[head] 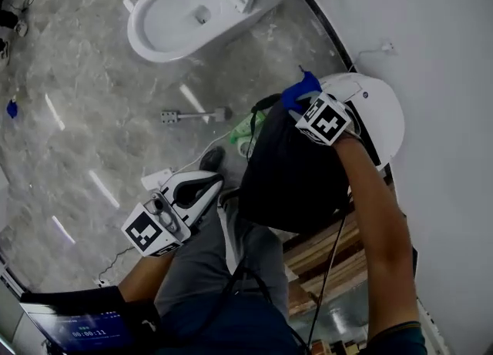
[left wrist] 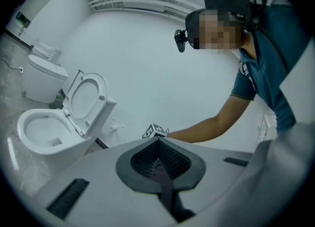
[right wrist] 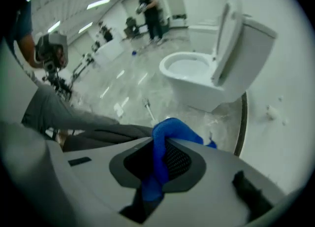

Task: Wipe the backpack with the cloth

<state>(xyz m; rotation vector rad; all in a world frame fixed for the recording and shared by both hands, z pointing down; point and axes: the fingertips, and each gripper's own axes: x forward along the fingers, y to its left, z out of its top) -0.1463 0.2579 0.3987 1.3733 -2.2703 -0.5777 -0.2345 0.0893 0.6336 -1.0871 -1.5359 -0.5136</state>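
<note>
Backpack near toilet, marble floor below; right gripper fingers clench cloth, left gripper fingers closed, empty.

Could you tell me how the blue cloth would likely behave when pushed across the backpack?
Probably floppy: the cloth folds and bunches where the right tool pinches it. Likely light, as that one pinch holds it up. It may crumple rather than spread.

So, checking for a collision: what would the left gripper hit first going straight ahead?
Likely the right gripper's marker cube, sitting just past the tips of the left gripper; depth is unclear.
</note>
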